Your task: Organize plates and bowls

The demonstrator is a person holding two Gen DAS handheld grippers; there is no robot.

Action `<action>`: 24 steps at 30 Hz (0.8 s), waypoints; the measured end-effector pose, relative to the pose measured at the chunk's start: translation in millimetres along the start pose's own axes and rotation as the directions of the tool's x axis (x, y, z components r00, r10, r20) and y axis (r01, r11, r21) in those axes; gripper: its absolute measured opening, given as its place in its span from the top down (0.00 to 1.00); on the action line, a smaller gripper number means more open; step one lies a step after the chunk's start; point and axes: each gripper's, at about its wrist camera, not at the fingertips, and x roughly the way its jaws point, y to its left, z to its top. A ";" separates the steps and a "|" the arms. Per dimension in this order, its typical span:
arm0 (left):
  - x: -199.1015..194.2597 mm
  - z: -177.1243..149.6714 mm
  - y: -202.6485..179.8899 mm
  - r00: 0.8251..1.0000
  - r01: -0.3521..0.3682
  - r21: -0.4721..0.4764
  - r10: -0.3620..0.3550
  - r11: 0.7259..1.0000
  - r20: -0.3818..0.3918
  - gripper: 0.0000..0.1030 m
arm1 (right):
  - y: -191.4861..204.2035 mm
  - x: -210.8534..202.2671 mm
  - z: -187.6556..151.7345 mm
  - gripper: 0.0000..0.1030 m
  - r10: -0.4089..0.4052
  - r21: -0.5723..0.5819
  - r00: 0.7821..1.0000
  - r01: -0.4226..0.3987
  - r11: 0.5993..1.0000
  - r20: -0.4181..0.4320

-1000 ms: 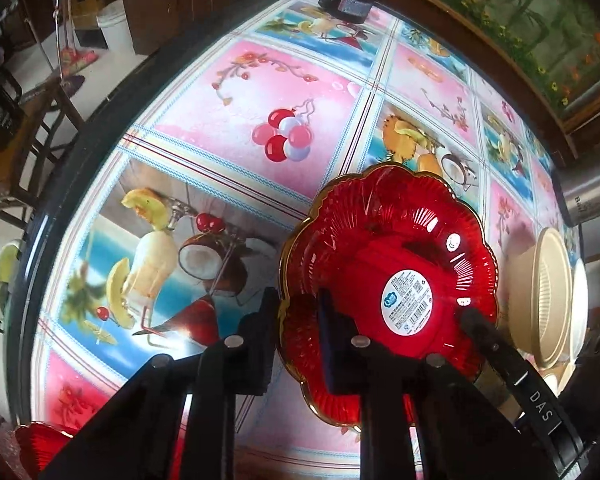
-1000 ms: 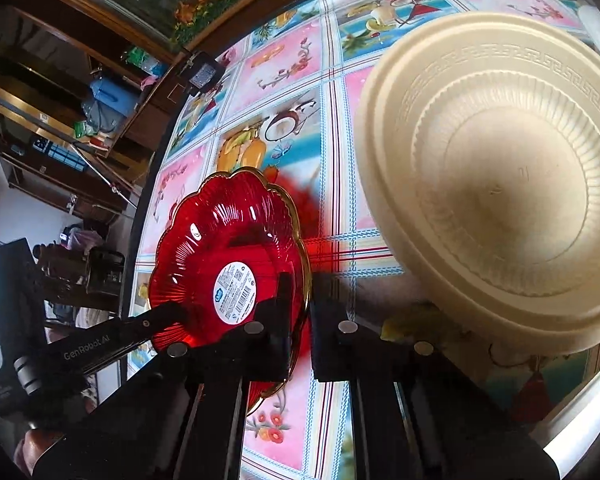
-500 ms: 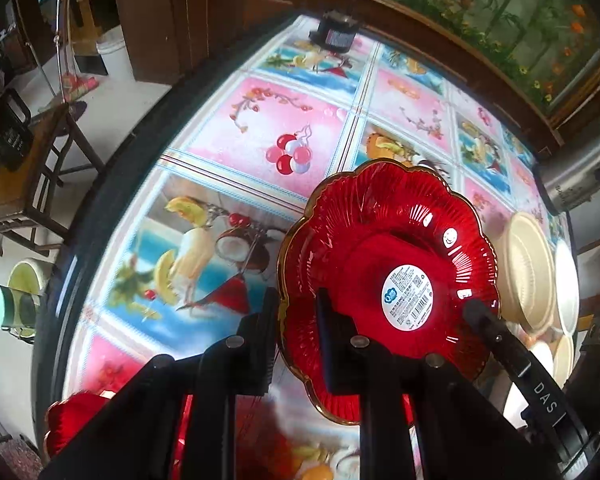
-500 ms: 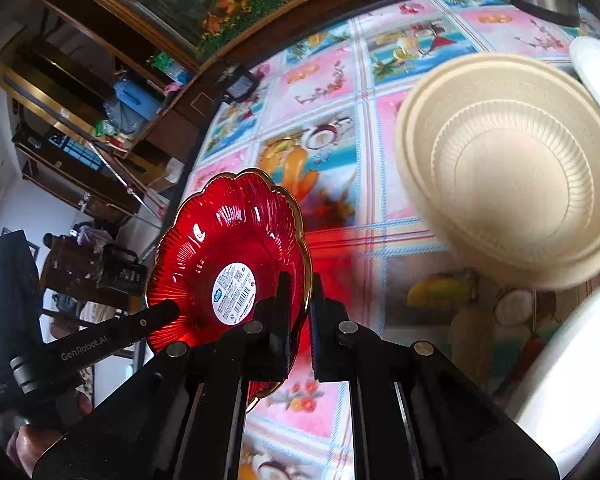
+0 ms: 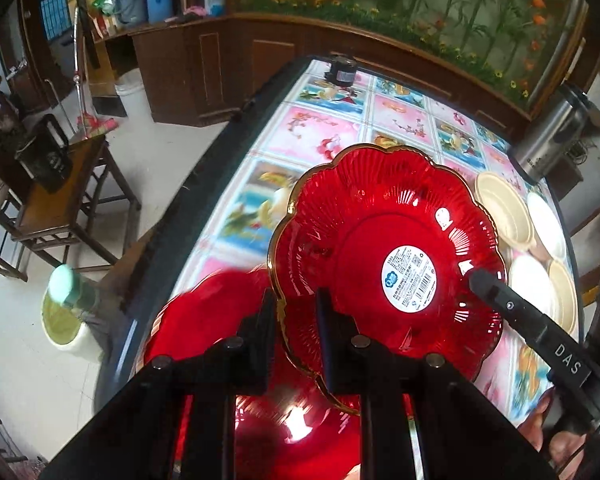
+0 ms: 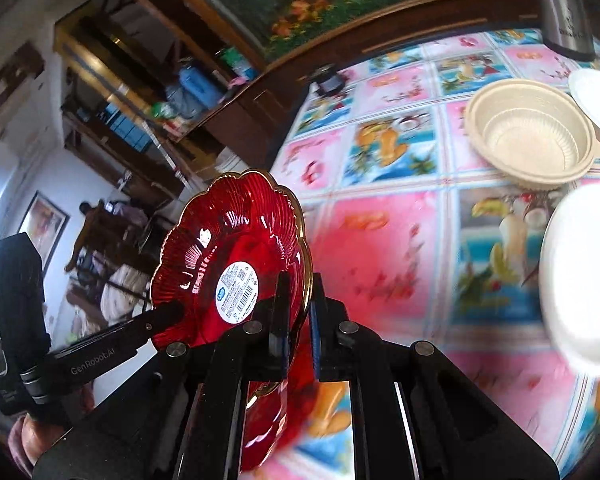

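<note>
Both the left gripper [image 5: 296, 316] and right gripper [image 6: 298, 312] stay clamped on opposite rims of the red plate [image 5: 364, 260], now lifted clear of the table [image 6: 380, 240] above a second red plate [image 5: 204, 332] below the jaws, probably for stacking.

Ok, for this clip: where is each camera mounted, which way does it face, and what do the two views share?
Left wrist: on the left gripper, looking along its fingers across the table at the red plate it pinches by the rim; a second red plate lies below.
Right wrist: on the right gripper, facing leftward over the table, pinching the opposite rim; a hand shows low left.
Shared: the labelled red plate, each other's gripper, the cream bowl, the steel kettle.
</note>
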 end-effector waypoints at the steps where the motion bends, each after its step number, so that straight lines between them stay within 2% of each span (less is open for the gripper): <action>1: -3.7 -5.1 3.8 1.000 -0.008 0.001 0.008 1.000 0.003 0.83 | 3.8 0.0 -4.1 0.93 0.000 -0.013 1.000 0.000 1.000 -0.007; 7: -12.6 -38.7 35.5 0.998 -0.062 -0.005 0.062 0.998 0.000 0.83 | 34.9 12.4 -42.5 0.92 -0.001 -0.092 0.997 -0.006 0.996 -0.082; 11: 1.3 -55.6 56.1 0.997 -0.068 -0.028 0.067 0.997 -0.049 0.82 | 51.2 29.9 -64.7 0.92 -0.043 -0.154 0.989 0.021 0.988 -0.141; 17: 26.6 -70.9 71.6 0.989 -0.090 -0.030 0.086 0.995 -0.118 0.81 | 52.8 59.6 -84.7 0.91 -0.105 -0.193 0.971 0.063 0.979 -0.217; 20: 29.4 -77.6 75.1 0.988 -0.090 -0.019 0.086 0.996 -0.128 0.80 | 53.6 66.7 -87.1 0.91 -0.142 -0.218 0.966 0.093 0.971 -0.219; 24: 30.1 -80.4 66.6 0.982 -0.148 0.061 0.154 0.987 -0.107 0.78 | 56.7 68.6 -86.7 0.90 -0.175 -0.248 0.964 0.123 0.961 -0.202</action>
